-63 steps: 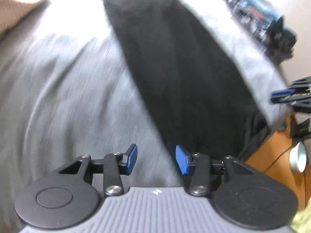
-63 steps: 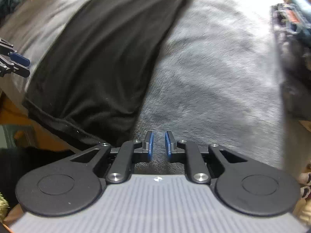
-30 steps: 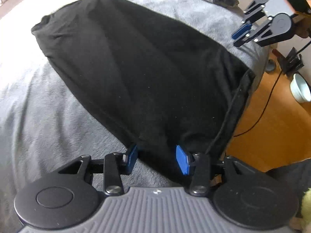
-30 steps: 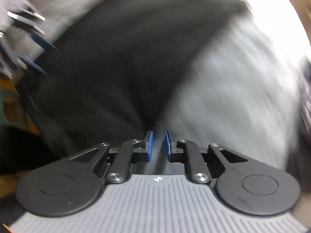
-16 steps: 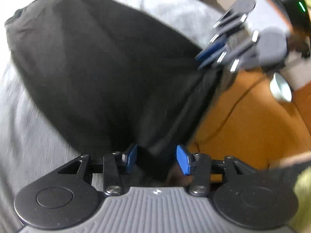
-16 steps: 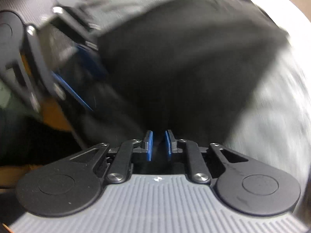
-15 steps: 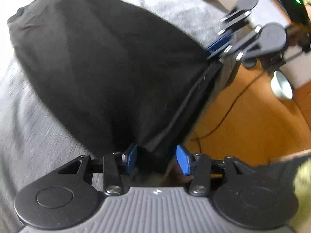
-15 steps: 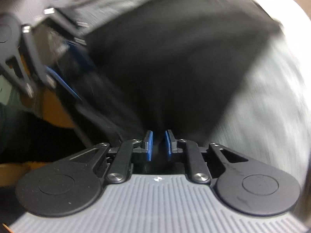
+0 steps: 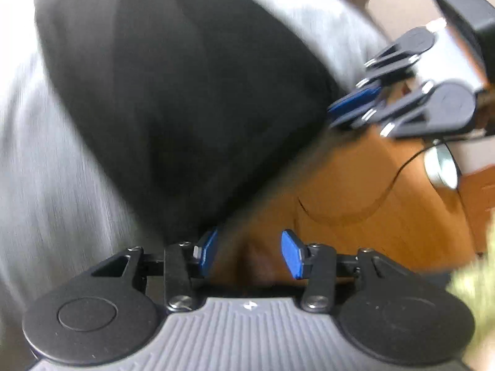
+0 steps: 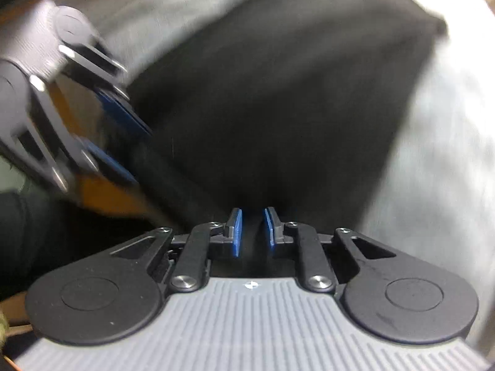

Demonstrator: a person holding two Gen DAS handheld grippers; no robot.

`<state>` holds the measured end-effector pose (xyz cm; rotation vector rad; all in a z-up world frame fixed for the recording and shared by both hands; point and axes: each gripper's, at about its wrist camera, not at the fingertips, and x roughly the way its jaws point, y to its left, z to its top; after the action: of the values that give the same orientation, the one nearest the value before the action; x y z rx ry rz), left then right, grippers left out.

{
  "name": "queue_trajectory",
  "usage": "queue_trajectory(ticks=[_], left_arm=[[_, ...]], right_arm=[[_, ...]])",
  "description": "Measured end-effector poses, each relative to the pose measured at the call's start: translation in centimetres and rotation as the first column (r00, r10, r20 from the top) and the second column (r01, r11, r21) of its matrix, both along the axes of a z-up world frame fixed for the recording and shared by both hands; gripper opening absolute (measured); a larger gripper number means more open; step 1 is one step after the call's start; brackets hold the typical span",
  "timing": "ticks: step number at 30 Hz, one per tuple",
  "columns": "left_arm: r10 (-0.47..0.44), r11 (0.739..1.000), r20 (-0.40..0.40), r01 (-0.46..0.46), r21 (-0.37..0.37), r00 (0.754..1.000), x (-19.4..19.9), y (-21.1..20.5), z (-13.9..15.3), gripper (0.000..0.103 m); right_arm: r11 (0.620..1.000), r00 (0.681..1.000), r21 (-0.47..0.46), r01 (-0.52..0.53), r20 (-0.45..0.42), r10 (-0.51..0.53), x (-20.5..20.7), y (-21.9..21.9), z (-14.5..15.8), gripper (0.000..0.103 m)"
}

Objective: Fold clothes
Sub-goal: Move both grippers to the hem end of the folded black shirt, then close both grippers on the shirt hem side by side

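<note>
Grey blanket (image 9: 46,185), black garment (image 9: 185,92) on top, both claws at its edge.

black garment (image 9: 185,92): motion-blurred in both views; near hem runs under the tool bodies, corners hidden
left tool (image 9: 247,253): blue pads apart; garment edge meets the left-hand pad, blur hides any contact
right tool (image 10: 252,232): narrow gap, dark inside; can't tell if cloth sits between the pads
right tool, seen from left wrist (image 9: 355,108): smeared, pad tips at garment edge, grip unreadable
grey cover (image 9: 46,185): streaked, cut by frame edges
round pale object (image 9: 442,167): blurred, unidentifiable
yellow-green patch (image 9: 473,281): cut off at frame edge, unidentifiable
</note>
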<state>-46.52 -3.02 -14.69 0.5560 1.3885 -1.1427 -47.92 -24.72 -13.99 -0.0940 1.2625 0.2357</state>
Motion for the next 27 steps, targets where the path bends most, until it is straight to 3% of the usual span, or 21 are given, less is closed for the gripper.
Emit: queue_trajectory(ticks=[3, 5, 8, 10, 12, 16, 20, 27], left_arm=[[0.081, 0.995, -0.043, -0.079, 0.054, 0.996, 0.0, 2.6, 0.7, 0.045], [0.16, 0.986, -0.026, -0.159, 0.045, 0.987, 1.5, 3.3, 2.2, 0.046], [0.315, 0.949, -0.012, -0.315, -0.014, 0.949, 5.0, 3.8, 4.0, 0.047], [0.393, 0.918, -0.03, -0.394, -0.047, 0.919, 6.9, 3.7, 4.1, 0.049], [0.455, 0.886, -0.053, -0.458, -0.074, 0.889, 8.5, 3.5, 4.0, 0.049], [0.504, 0.855, -0.079, -0.51, -0.095, 0.86, 9.3, 2.7, 2.5, 0.05], [0.529, 0.837, -0.09, -0.536, -0.114, 0.844, 10.0, 2.1, 1.3, 0.05], [0.558, 0.805, -0.135, -0.573, -0.152, 0.819, 11.8, 1.3, 0.7, 0.054]], right_arm=[[0.998, 0.988, 0.013, 0.061, -0.146, -0.059, -3.2, -1.3, -0.4, 0.016], [0.992, 0.978, 0.035, 0.123, -0.171, -0.116, -4.0, -2.3, 0.2, 0.016], [0.962, 0.965, 0.113, 0.248, -0.118, -0.235, -4.0, -4.3, 2.6, 0.019], [0.922, 0.942, 0.195, 0.335, -0.062, -0.329, -3.0, -5.7, 3.8, 0.03], [0.869, 0.907, 0.274, 0.412, -0.034, -0.42, -2.2, -7.1, 4.4, 0.034], [0.75, 0.825, 0.392, 0.532, -0.04, -0.564, -1.4, -9.7, 3.7, 0.042], [0.66, 0.768, 0.47, 0.586, -0.063, -0.637, -1.2, -12.0, 1.8, 0.044], [0.591, 0.733, 0.566, 0.575, -0.034, -0.68, 1.2, -16.3, 0.6, 0.047]])
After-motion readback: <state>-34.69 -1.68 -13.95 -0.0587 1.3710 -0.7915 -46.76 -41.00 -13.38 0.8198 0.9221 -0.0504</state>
